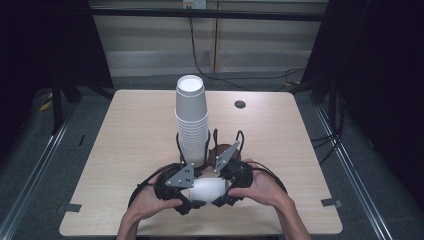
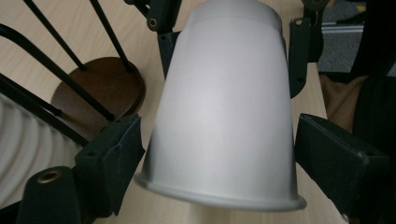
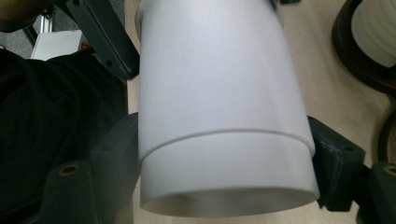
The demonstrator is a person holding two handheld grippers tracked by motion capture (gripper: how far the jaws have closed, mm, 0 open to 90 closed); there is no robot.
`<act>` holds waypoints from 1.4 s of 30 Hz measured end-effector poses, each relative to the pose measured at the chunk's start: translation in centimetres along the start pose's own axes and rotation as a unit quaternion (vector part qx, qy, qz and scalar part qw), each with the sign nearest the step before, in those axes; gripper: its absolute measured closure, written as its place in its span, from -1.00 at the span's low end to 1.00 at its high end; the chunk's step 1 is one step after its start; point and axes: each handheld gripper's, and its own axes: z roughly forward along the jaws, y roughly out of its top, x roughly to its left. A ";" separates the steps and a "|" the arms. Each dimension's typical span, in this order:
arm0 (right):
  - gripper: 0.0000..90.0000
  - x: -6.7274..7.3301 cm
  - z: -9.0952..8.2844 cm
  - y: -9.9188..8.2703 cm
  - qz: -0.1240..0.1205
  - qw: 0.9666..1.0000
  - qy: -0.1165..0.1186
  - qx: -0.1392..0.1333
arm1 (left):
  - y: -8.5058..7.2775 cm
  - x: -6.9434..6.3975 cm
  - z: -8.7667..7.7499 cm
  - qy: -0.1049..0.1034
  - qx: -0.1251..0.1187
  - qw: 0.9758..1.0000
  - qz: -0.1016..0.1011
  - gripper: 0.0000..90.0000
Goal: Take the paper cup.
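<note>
A white paper cup point(image 1: 209, 190) lies on its side just above the table's front, held between both grippers. My left gripper point(image 1: 192, 192) is shut on its rim end; in the left gripper view its pads point(image 2: 114, 156) press the cup point(image 2: 224, 116) just behind the rolled rim. My right gripper point(image 1: 225, 187) is shut on the base end; in the right gripper view the cup point(image 3: 219, 93) sits between the jaws, with a thin ridge line around it near the base. A tall stack of white cups point(image 1: 191, 120) stands upside down right behind the grippers.
The stack sits in a holder with black wire rods on a round brown wooden base point(image 2: 100, 88). The light wooden table point(image 1: 140, 130) has a dark round hole point(image 1: 240, 104) at the back right. Dark curtains and floor rails flank the table.
</note>
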 end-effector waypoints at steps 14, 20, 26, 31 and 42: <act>-0.49 -0.4 -1.1 -1.1 0.018 1.000 -0.019 -0.015 | -1.2 0.4 -1.6 0.044 -0.063 0.996 -0.037 -0.65; -0.49 -0.8 -1.9 -2.1 0.031 0.998 -0.027 -0.038 | -2.2 0.5 -2.2 0.058 -0.095 0.992 -0.064 -0.65; -0.49 -1.3 -2.3 -2.5 0.044 0.996 -0.040 -0.065 | -3.0 0.6 -2.7 0.067 -0.109 0.989 -0.077 -0.65; -0.49 -1.7 -2.0 -2.5 0.048 0.994 -0.039 -0.093 | -4.3 0.2 -3.0 0.075 -0.135 0.983 -0.101 -0.65; -0.49 -1.4 -1.1 -3.4 0.050 0.984 -0.046 -0.165 | -5.4 0.4 -3.0 0.089 -0.142 0.978 -0.127 -0.65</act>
